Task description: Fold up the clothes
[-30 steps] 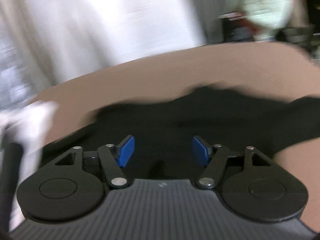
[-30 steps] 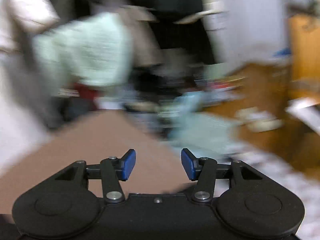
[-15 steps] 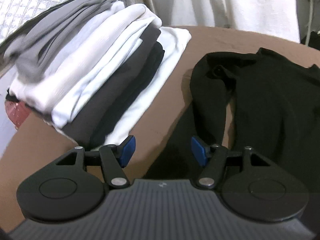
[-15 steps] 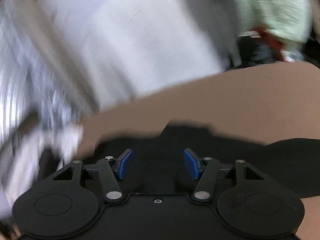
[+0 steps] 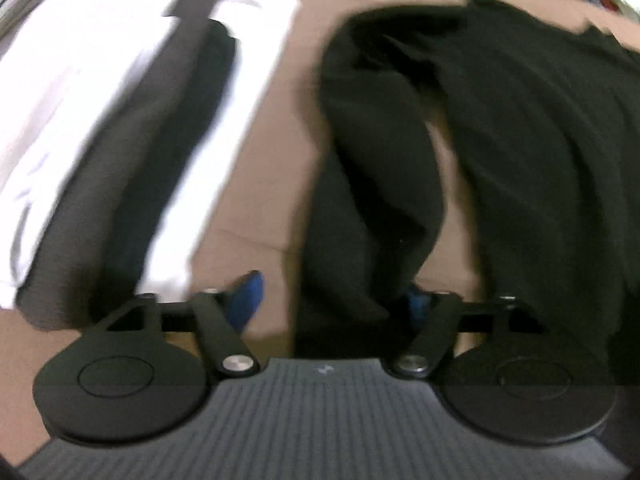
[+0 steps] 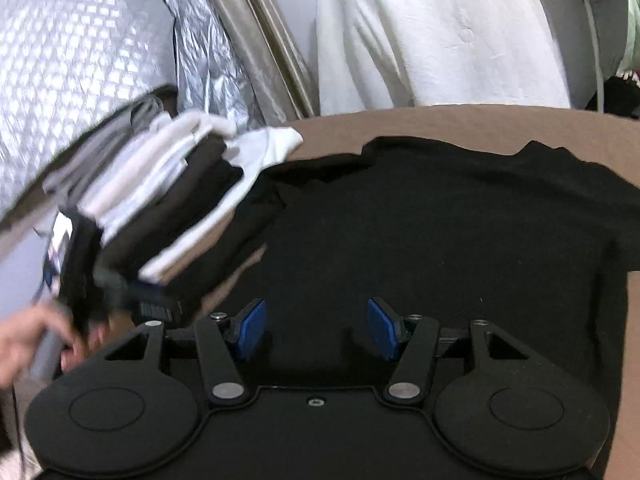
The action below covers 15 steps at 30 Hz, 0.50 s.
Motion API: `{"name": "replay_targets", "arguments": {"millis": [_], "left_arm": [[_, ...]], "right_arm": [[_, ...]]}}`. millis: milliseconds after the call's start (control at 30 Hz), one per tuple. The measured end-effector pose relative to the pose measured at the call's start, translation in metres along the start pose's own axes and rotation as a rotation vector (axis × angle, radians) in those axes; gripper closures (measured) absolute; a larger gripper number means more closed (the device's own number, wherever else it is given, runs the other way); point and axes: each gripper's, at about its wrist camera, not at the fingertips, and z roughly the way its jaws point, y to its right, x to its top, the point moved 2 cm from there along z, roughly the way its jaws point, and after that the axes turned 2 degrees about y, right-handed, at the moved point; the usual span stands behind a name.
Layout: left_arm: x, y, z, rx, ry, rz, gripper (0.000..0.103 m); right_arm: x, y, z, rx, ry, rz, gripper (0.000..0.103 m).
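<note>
The left tool pointed down at the sleeve of a black long-sleeved cotton garment lying spread on a brown cloth-covered desk. Its jaws were closing with the sleeve's dark fabric between them; the blue pad on one side stood clear over the brown surface, while the other pad was mostly hidden behind the fabric, so whether it pressed on the cloth could not be made out. That whole view was smeared by motion. Just left of the left tool sat a stack of folded white, grey and black clothes, its layers blurred into bands and its top cut off by the frame edge.

The right tool hovered over the body of the black garment, its blue pads standing well apart with nothing clamped; whether they touched the cloth below was unclear. Ahead and to its left the folded stack appeared blurred. At the lower left edge a hand gripped a grey handle, largely cropped. Beyond the desk hung a white creased sheet and a silver quilted foil cover
</note>
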Motion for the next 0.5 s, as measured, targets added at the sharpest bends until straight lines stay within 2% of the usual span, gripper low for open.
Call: {"name": "replay_targets", "arguments": {"millis": [33, 67, 133, 200, 267, 333, 433, 500], "left_arm": [[-0.002, -0.004, -0.001, 0.012, 0.017, 0.002, 0.082], [-0.001, -0.005, -0.006, 0.065, 0.047, 0.024, 0.097], [0.002, -0.007, -0.018, 0.186, 0.112, 0.076, 0.097], [0.010, -0.016, -0.047, 0.260, 0.227, 0.042, 0.097], [0.024, -0.038, -0.078, 0.246, 0.313, -0.070, 0.097], [0.046, -0.062, -0.100, 0.231, 0.363, -0.150, 0.097], [0.075, -0.090, -0.118, 0.240, 0.419, -0.213, 0.097], [0.084, -0.106, -0.125, 0.176, 0.455, -0.309, 0.097]], "right_arm": [[-0.004, 0.001, -0.002, -0.006, -0.006, 0.011, 0.041], [-0.008, 0.002, -0.003, -0.009, -0.011, 0.027, 0.041], [-0.021, 0.005, 0.000, -0.009, -0.033, 0.078, 0.041], [-0.033, 0.005, 0.007, -0.010, -0.069, 0.113, 0.041], [-0.040, -0.003, 0.016, -0.025, -0.115, 0.081, 0.041], [-0.040, -0.014, 0.022, -0.041, -0.137, 0.007, 0.041], [-0.035, -0.026, 0.029, -0.049, -0.151, -0.046, 0.041], [-0.033, -0.029, 0.032, -0.041, -0.160, -0.031, 0.041]]}}
